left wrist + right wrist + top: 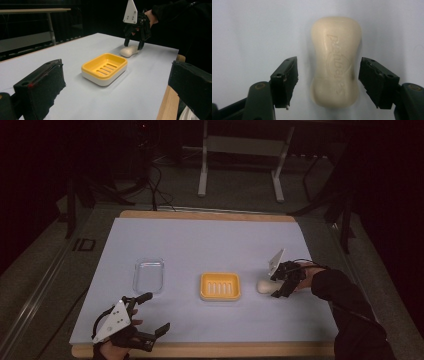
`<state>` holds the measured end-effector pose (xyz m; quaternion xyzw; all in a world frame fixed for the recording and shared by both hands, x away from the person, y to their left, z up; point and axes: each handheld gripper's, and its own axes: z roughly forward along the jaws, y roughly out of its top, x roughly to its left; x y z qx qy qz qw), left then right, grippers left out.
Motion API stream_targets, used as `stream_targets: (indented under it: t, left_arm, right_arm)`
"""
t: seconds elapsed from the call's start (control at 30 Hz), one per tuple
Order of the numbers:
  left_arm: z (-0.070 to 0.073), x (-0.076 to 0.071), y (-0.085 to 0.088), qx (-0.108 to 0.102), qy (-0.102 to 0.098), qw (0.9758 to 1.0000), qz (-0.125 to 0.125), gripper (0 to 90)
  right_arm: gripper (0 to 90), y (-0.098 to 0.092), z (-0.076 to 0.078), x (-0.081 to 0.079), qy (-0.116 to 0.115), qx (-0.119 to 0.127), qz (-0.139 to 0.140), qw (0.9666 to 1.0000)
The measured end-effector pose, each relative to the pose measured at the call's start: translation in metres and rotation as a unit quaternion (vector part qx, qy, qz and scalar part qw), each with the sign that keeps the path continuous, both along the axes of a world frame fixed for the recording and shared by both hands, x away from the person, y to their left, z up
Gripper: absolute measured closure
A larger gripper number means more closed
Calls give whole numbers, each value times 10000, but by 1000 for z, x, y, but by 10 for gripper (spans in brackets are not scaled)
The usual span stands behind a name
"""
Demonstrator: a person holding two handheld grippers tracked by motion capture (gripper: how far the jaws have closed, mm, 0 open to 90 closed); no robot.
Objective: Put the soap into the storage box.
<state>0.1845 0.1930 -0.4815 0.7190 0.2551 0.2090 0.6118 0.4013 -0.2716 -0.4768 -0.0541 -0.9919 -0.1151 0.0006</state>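
soap bar is straddled by the wide-open right gripper, untouched; if closed off-centre on its waist, it could be squirted forward across the counter.

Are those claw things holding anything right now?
Nothing. The right gripper is open astride the soap bar, not touching it; the left gripper is open over the table.

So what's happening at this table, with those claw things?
A person holds a claw in each hand. The right claw is open, its jaws either side of a cream bar of soap lying on the pale blue table, not yet gripping it. A yellow soap dish sits beside it, a clear lid farther left. The left claw waits open near the table's front edge.
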Motion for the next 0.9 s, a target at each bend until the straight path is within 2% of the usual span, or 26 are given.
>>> stream_targets:
  t: [0.5, 0.63, 0.73, 0.8, 0.9]
  left_arm:
    - [0, 0, 0, 6, 2, 10000, -20, 7]
    - [0, 0, 0, -1, 1, 10000, -19, 7]
    - [-1, 0, 0, 7, 3, 10000, -21, 7]
    - [-1, 0, 0, 4, 1, 10000, -23, 7]
    - [-1, 0, 0, 11, 3, 10000, -23, 7]
  right_arm:
    - [378, 9, -10, 2, -68, -20, 136, 9999]
    - [431, 10, -13, 1, -297, -117, 189, 9993]
    - [441, 11, -16, 0, -328, -208, 220, 9990]
    - [446, 12, -20, 0, -270, -352, 223, 9988]
    - [469, 12, -21, 2, -141, -345, 147, 9992]
